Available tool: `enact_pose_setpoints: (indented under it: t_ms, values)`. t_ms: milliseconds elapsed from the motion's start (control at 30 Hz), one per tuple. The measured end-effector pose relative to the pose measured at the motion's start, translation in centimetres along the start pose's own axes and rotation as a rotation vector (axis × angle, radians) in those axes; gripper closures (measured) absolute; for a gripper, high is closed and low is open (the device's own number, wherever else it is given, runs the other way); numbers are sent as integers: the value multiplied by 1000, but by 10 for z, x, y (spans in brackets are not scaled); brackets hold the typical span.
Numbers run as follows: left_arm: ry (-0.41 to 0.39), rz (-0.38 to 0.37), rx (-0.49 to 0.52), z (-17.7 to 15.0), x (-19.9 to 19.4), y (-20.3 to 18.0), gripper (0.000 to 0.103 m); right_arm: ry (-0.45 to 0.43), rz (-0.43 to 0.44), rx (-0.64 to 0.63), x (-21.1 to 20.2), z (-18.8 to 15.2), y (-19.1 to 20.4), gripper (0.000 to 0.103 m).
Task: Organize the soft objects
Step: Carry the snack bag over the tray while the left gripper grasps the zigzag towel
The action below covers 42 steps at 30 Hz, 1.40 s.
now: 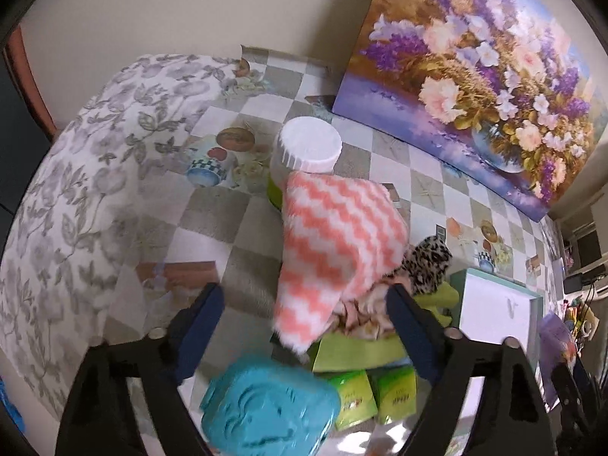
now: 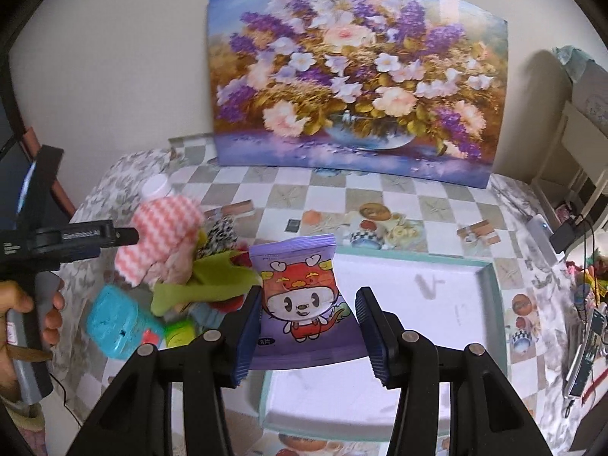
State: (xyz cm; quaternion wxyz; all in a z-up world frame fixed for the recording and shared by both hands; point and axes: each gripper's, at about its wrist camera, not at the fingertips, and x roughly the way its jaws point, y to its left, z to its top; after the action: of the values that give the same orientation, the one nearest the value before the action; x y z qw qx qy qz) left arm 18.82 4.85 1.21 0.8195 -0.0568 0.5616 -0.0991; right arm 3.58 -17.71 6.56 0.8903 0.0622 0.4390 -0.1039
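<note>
The right gripper [image 2: 307, 326] grips a purple packet [image 2: 300, 304] over the tray [image 2: 490, 296]. The left gripper [image 1: 304, 326], jaws apart and empty, hangs near the pink cloth [image 1: 334, 247] heaped to the left.

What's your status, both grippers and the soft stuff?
Right gripper shut on purple packet, above tray. Left gripper open, empty. Cloths piled. Nothing blocking.
</note>
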Motion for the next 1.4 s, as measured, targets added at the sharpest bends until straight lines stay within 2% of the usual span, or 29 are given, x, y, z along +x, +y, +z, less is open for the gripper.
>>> enact_pose_setpoints:
  t_ms: [167, 200, 233, 267, 400, 500, 700, 1067, 1233, 1400]
  values:
    - [29, -35, -3, 11, 16, -4, 47, 18, 4, 27, 9, 1, -9, 51]
    - [34, -43, -3, 12, 19, -5, 57, 20, 7, 28, 9, 1, -10, 51]
    - [39, -55, -4, 13, 21, -6, 61, 19, 6, 27, 9, 0, -10, 51]
    - [43, -64, -7, 13, 23, -7, 63, 18, 4, 24, 9, 0, -10, 51]
    - [48, -76, -11, 13, 25, -9, 81, 11, -1, 16, 8, 0, -9, 51]
    - [34, -72, -20, 13, 22, -9, 86, 8, 5, 17, 7, 0, -8, 51]
    - [-14, -102, -43, 17, 2, -5, 88, -4, 15, 35, 3, 1, -11, 51]
    - [-121, -109, -58, 25, -50, -5, 88, -31, 35, 63, -7, 0, -19, 51]
    - [-189, -136, -32, 15, -80, -25, 88, -40, 32, 93, -11, 1, -30, 51]
    - [-206, -178, 23, -8, -91, -69, 88, -18, -18, 149, -8, -1, -53, 51]
